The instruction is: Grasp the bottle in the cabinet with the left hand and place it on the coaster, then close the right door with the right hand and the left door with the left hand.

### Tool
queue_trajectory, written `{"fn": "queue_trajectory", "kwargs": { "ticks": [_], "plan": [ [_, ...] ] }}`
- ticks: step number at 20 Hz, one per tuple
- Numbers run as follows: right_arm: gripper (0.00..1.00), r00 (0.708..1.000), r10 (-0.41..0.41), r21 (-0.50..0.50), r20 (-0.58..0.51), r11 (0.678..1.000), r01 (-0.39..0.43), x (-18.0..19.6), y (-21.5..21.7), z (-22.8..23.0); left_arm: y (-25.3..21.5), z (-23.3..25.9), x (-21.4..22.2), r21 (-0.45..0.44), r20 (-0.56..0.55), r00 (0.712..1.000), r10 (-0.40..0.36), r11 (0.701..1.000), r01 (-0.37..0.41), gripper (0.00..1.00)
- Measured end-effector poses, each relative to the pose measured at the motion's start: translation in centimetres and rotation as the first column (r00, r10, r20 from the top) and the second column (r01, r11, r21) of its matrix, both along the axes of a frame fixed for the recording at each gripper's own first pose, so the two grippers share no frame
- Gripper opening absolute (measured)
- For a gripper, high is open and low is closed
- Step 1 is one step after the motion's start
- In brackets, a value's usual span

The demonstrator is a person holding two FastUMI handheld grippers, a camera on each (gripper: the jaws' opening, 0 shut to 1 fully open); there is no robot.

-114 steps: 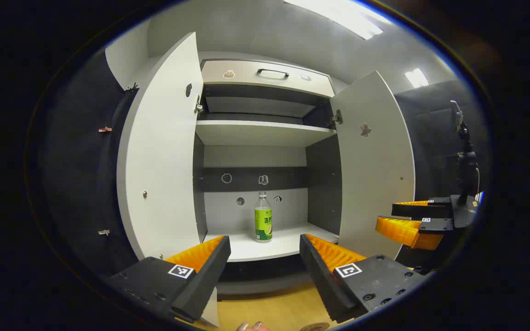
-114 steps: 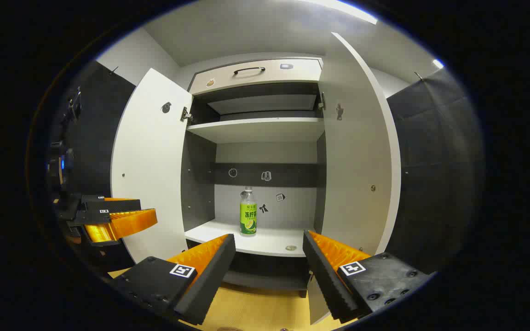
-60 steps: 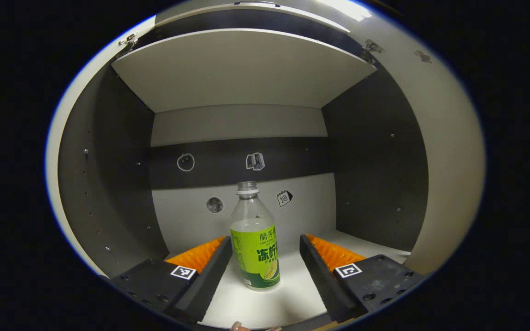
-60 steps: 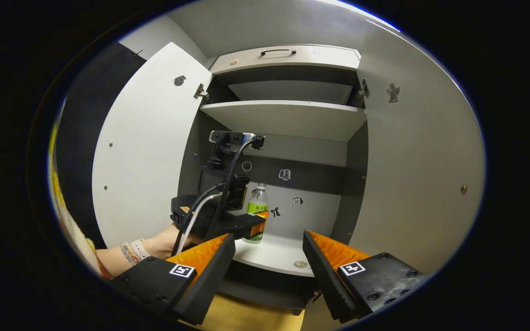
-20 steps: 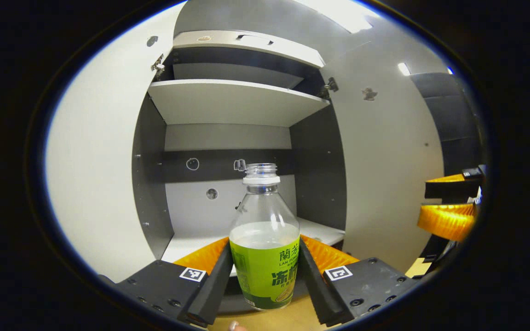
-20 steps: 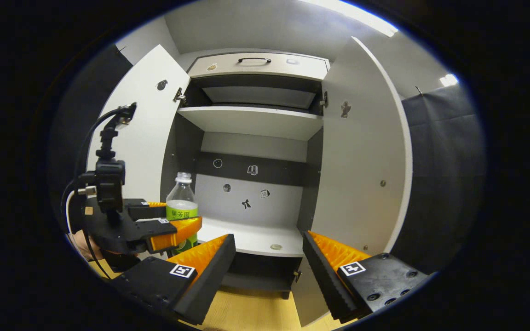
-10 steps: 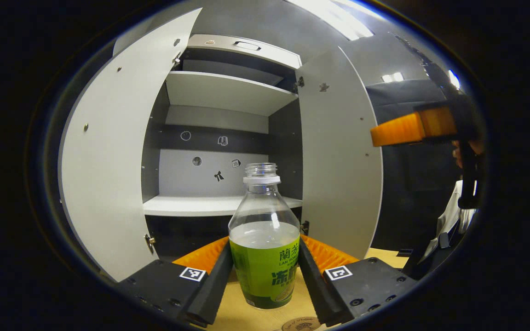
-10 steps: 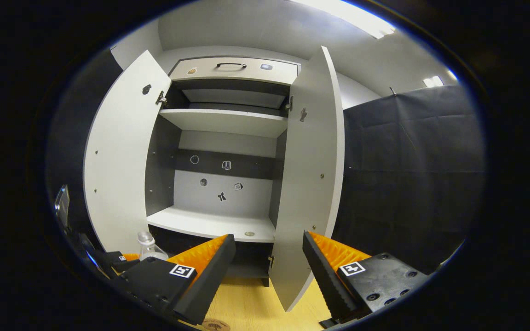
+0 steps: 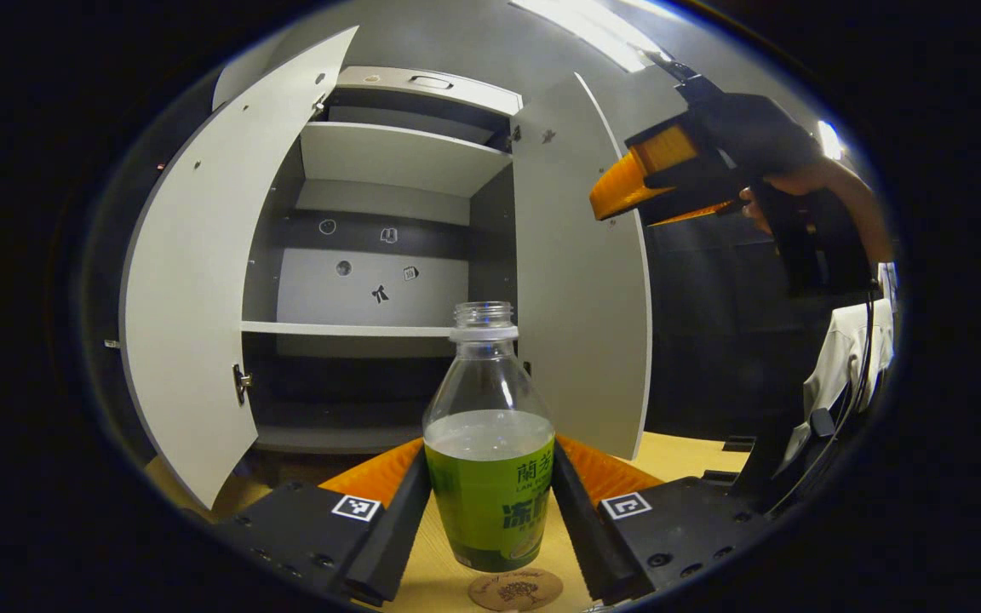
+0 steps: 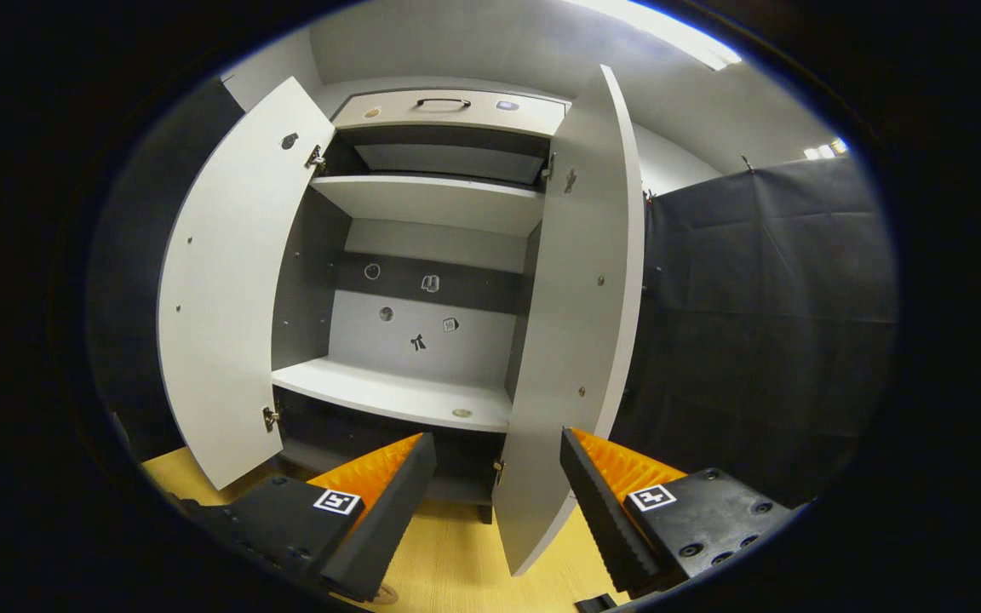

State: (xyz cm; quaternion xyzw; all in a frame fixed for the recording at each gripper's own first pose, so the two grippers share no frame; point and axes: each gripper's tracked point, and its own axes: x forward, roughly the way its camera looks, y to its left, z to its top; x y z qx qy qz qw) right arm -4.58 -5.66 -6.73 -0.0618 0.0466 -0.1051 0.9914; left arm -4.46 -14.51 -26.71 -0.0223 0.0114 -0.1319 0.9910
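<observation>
Before the open cabinet (image 9: 388, 255), left tongs (image 9: 490, 502) pinch the upright bottle (image 9: 490, 460); right tongs (image 10: 499, 494) hover spread.

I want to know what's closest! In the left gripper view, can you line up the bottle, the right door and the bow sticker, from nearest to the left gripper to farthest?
1. bottle: held between the left gripper fingers.
2. right door: open, ahead to the right.
3. bow sticker: on the cabinet's back wall.

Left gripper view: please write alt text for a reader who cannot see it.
The left gripper holds a bottle upright between its fingers, just above a coaster on a wooden table. Behind stands a cabinet with both doors open; the right gripper hangs upper right.
</observation>
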Motion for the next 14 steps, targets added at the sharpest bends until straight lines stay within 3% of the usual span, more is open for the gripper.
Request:
{"fn": "queue_trajectory", "kwargs": {
  "ticks": [4,14],
  "plan": [
    [0.98,0.999,0.042,0.0,0.012,0.999,-0.042,-0.1,0.0,-1.3,-1.5,-3.4,-0.4,-0.003,-0.051,0.999,0.001,1.0,-0.001,0.79],
    [0.98,0.999,-0.018,0.035,-0.028,0.999,0.019,-2.0,-4.2,-5.6,-3.7,-8.7,-0.7,0.078,-0.073,0.997,0.007,0.997,-0.001,0.79]
  ]
}}
